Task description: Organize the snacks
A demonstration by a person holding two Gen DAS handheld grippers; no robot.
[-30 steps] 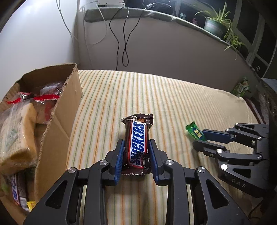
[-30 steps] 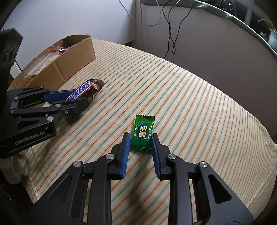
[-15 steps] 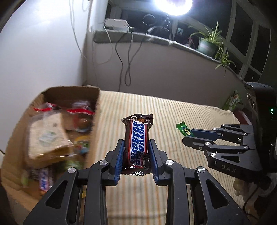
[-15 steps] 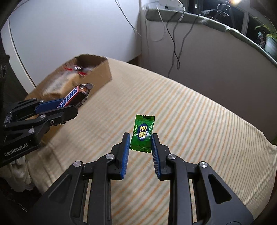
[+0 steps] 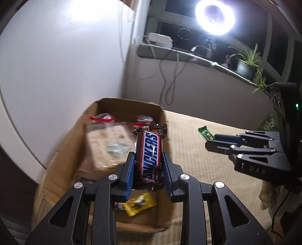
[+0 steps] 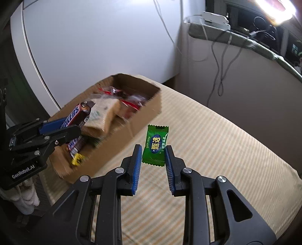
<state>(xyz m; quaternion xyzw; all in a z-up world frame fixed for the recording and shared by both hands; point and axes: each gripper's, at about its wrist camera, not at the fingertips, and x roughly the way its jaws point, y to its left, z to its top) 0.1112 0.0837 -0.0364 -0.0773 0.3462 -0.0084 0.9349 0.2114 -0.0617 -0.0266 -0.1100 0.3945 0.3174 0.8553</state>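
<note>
My left gripper [image 5: 149, 160] is shut on a Snickers bar [image 5: 151, 156] and holds it in the air above the open cardboard box [image 5: 62, 143]. The box holds several snack packets, among them a pale bread packet [image 5: 107, 143] and a yellow sweet [image 5: 139, 205]. My right gripper [image 6: 153, 150] is shut on a green candy packet [image 6: 155, 145], held above the striped cloth to the right of the box [image 6: 139, 115]. The left gripper with the Snickers bar [image 6: 75, 115] shows at the left of the right wrist view. The right gripper [image 5: 213, 140] with the green candy [image 5: 205, 132] shows at the right of the left wrist view.
The striped cloth [image 6: 217, 141] covers the surface under both grippers. A grey ledge [image 5: 188, 54] behind carries a white device, hanging cables, a ring light [image 5: 215, 17] and a potted plant [image 5: 247, 64]. A white wall stands to the left.
Both grippers rose off the cloth with their snacks and moved left. The Snickers bar is now over the box; the green candy is nearer to it.
</note>
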